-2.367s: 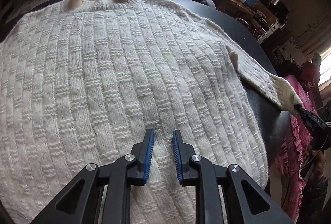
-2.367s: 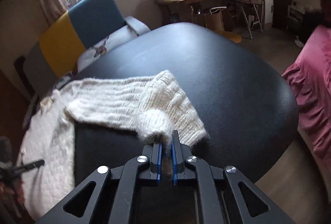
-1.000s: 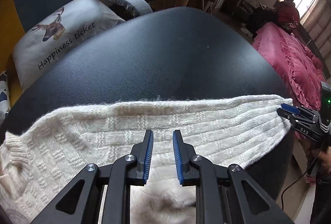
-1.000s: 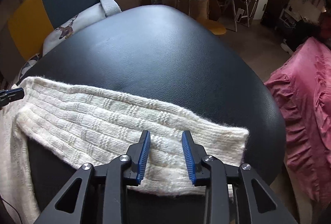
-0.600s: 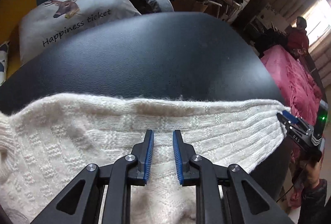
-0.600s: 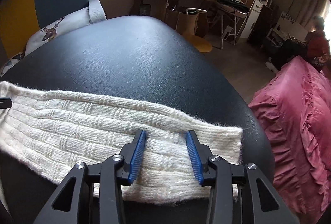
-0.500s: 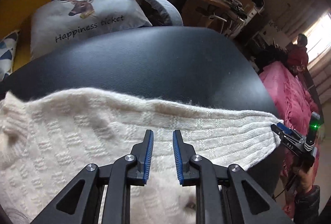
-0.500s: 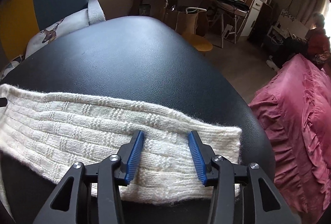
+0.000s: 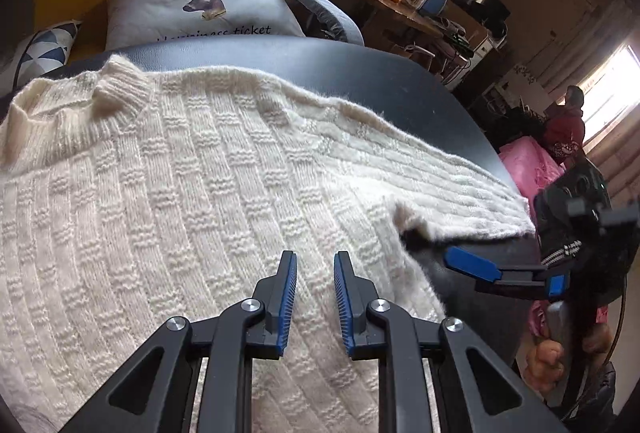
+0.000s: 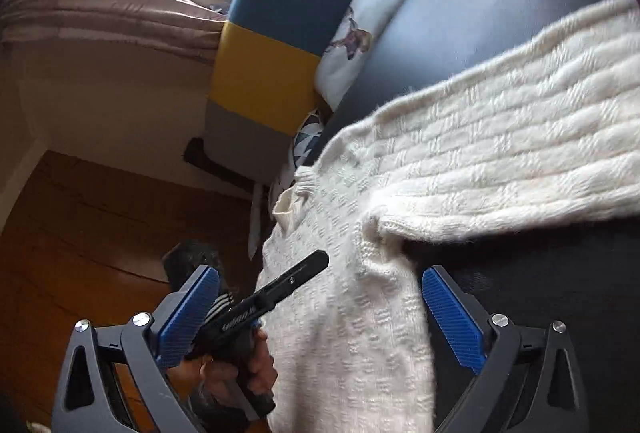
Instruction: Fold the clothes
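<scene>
Black padded table [image 9: 400, 81] carries a cream knit sweater [image 9: 160, 193], spread flat with one sleeve [image 9: 440, 177] laid straight out sideways, presumably so it can be folded inward. Left gripper [image 9: 315, 297] hovers over the body, jaws slightly apart, holding nothing. Right gripper [image 10: 320, 309] sits near the armpit, jaws wide, empty. Beyond, a pillow [image 9: 200, 13] with a deer print reads "ticket"; the first word is partly hidden. No brand is legible.
</scene>
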